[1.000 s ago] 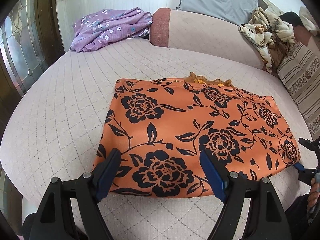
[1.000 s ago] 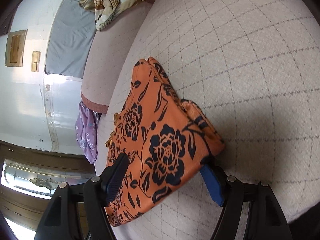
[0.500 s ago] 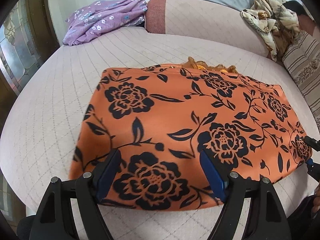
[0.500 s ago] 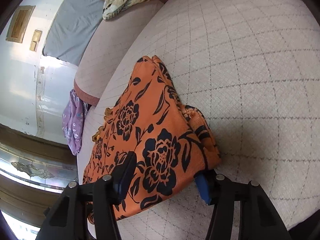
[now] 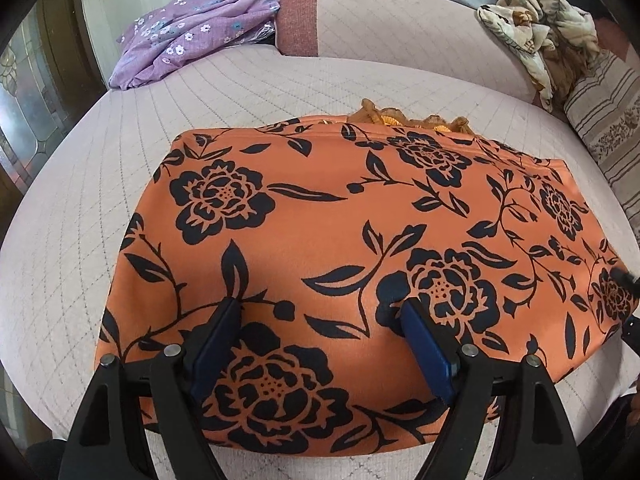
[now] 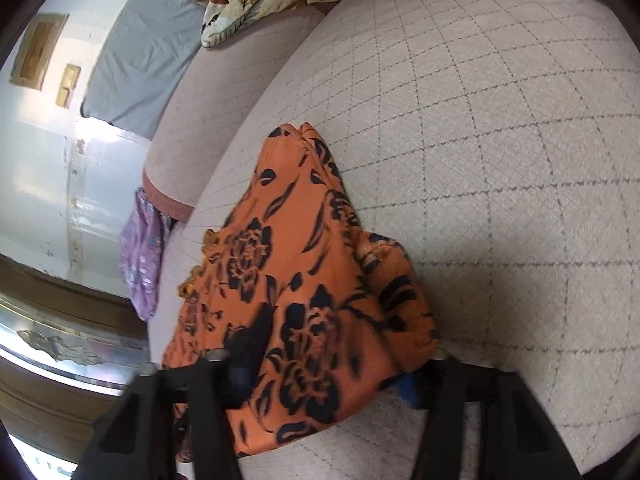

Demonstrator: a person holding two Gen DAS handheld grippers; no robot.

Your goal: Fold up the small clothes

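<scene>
An orange garment (image 5: pixel 340 220) with black flowers lies folded flat on the quilted bed (image 5: pixel 80 220). My left gripper (image 5: pixel 320 308) is open, its blue fingers (image 5: pixel 224 332) hovering over the cloth just inside the near edge, with nothing pinched. My right gripper (image 6: pixel 332 360) is at the garment's (image 6: pixel 296 248) right near corner, and its jaws are closing. The bunched corner sits between them: one finger (image 6: pixel 248 344) lies on top and the blue one is partly hidden under the cloth's edge. The gap is still wide. In the left wrist view the right gripper (image 5: pixel 626 300) shows at the far right edge.
A purple flowered garment (image 5: pixel 192 28) lies at the far left of the bed. A long bolster (image 5: pixel 400 20) runs along the back, with a crumpled patterned blanket (image 5: pixel 536 24) and a striped pillow (image 5: pixel 608 120) to the right. A glass door (image 5: pixel 16 100) stands at left.
My left gripper has come forward and down, from the garment's near edge to over the cloth. My right gripper's fingers have drawn much closer together around the corner, which has bunched up.
</scene>
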